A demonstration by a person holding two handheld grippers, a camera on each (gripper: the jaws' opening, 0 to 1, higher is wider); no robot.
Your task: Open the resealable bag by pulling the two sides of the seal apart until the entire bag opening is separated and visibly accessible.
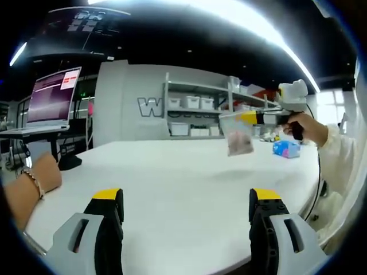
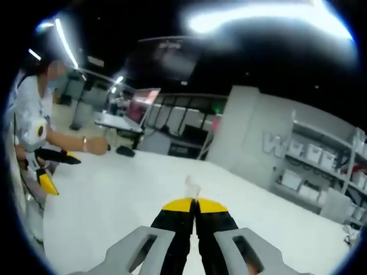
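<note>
The left tool [image 1: 186, 215] hangs over the white surface [image 1: 183, 177] with its yellow-tipped black jaws spread wide apart and nothing between them. Across the surface, the right tool [image 1: 255, 117] comes in from the right in a person's hand [image 1: 304, 127] with a pale sleeve, and the small clear plastic resealable bag [image 1: 238, 136] dangles from its tip, clear of the surface, with something pinkish inside. In the right gripper view the right tool [image 2: 195, 201] has its jaws pressed together on a thin pale edge of the bag [image 2: 192, 186], which pokes up just past the yellow tips. A blue packet [image 1: 287, 149] lies on the surface beside the hand. An open laptop with a pink screen [image 1: 50, 97] stands at the far left, and grey shelving with white bins [image 1: 198, 109] lines the back wall.
</note>
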